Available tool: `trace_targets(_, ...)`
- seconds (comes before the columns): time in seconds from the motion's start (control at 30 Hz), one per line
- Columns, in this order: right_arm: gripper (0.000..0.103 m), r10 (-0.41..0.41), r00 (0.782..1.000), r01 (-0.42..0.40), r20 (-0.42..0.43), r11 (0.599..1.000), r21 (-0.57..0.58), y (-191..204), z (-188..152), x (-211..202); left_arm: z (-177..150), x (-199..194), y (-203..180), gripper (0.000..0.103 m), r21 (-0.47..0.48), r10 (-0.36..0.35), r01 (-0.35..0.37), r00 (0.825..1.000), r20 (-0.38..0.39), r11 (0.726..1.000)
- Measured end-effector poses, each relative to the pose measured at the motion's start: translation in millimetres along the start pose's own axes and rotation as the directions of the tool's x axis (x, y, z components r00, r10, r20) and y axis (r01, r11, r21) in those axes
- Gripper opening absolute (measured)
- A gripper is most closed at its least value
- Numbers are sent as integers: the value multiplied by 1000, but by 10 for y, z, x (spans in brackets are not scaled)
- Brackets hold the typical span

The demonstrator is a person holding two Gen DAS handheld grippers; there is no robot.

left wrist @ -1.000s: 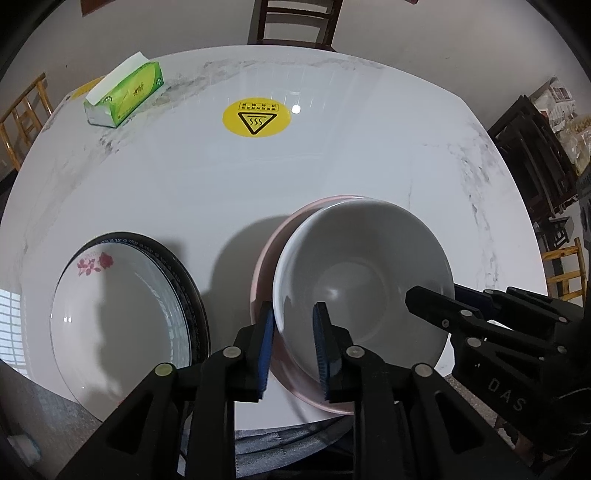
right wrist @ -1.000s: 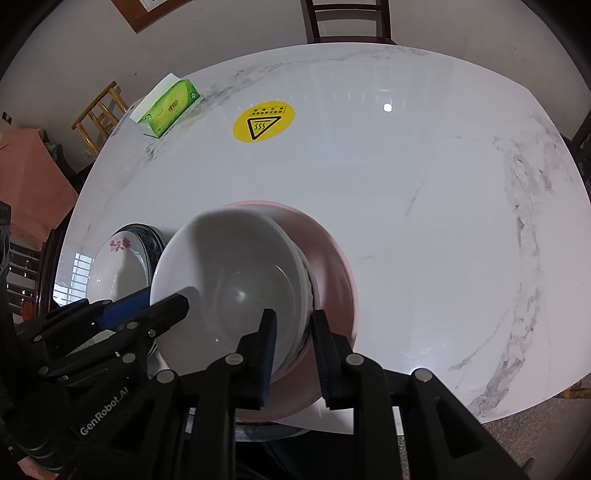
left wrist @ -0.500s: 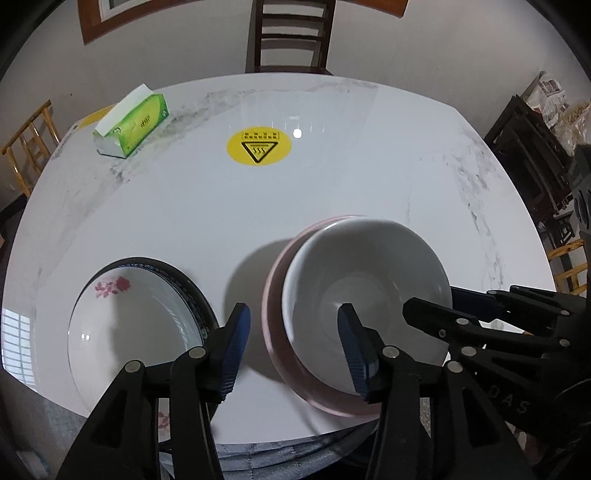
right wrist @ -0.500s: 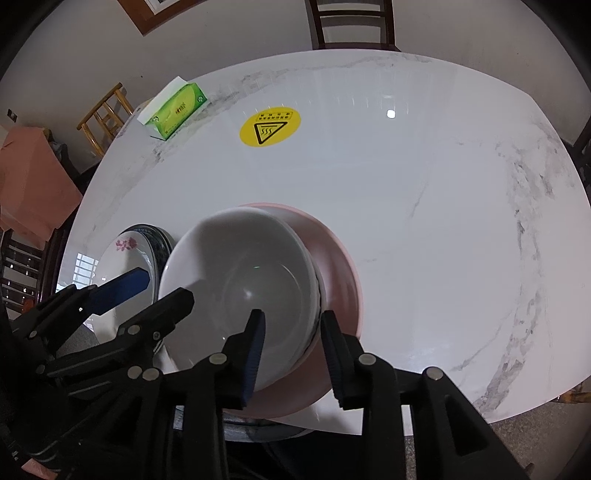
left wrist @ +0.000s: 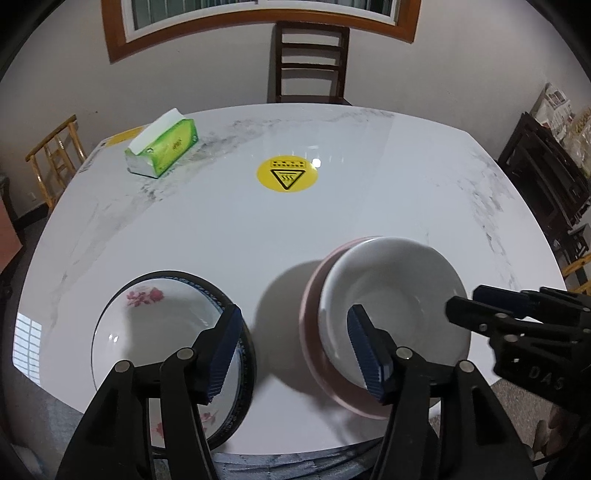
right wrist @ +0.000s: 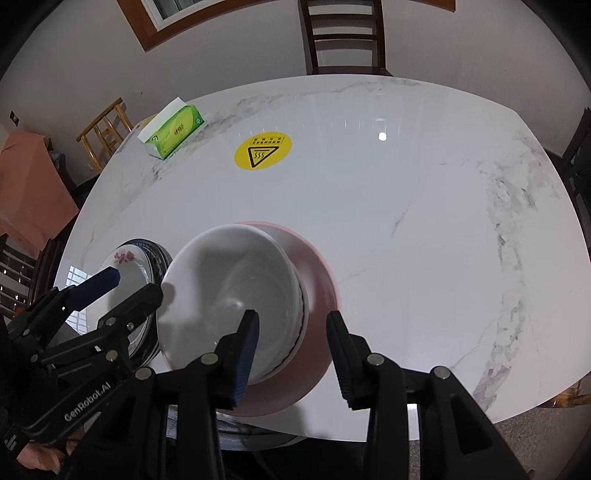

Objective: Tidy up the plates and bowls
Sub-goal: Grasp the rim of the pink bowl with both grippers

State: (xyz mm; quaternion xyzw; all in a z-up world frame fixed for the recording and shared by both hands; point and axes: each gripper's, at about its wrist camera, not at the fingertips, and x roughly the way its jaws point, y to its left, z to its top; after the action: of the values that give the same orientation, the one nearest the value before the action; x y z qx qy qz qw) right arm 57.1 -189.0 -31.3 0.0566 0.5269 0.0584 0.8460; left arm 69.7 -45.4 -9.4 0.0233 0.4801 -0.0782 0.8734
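Two pairs of tongs hang over the near edge of a white marble worktop [left wrist: 369, 206], both with jaws that have just been opening and now grip nothing. Left tongs [left wrist: 293, 350] stand wide apart, one blue pad above the right rim of a flowered plate [left wrist: 147, 332], the other over the left inner wall of a white bowl [left wrist: 399, 295], with bare worktop showing in the gap between them. Right tongs [right wrist: 291, 354] are parted less widely and straddle the bowl's near right rim without pressing on it: the left pad sits over the inside of the white bowl [right wrist: 229, 284], the right pad over the pink plate [right wrist: 317, 280] beneath. That white bowl rests on the pink plate [left wrist: 314, 295], close to the worktop's near edge. Just to its left, the flowered plate [right wrist: 125, 264] lies on top of a dark-rimmed plate [left wrist: 243, 354], the two stacks near each other but apart. Farther back, a round yellow warning sticker [left wrist: 287, 174] marks the middle of the worktop, and a green tissue box [left wrist: 162, 147] lies toward the far left corner. Beyond the far edge stands a dark wooden chair [left wrist: 310, 62] against a pale wall, under a wood-framed window [left wrist: 258, 14].
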Motion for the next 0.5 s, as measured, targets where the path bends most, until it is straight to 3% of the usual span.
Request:
trace_targets(0.17,40,16,1000,-16,-6,1000,0,-51,-33,-14,-51,-17,113,57,-38,6,-6,1000,11,999)
trace_targets(0.37,41,37,999,-37,1,999,23,-149,-60,-116,-111,-27,334,57,-149,-77,71,997,-29,986)
trace_targets(0.5,41,17,1000,-16,-17,999,49,-226,-86,-130,-156,7,460,56,-236,-154,133,985,-71,962)
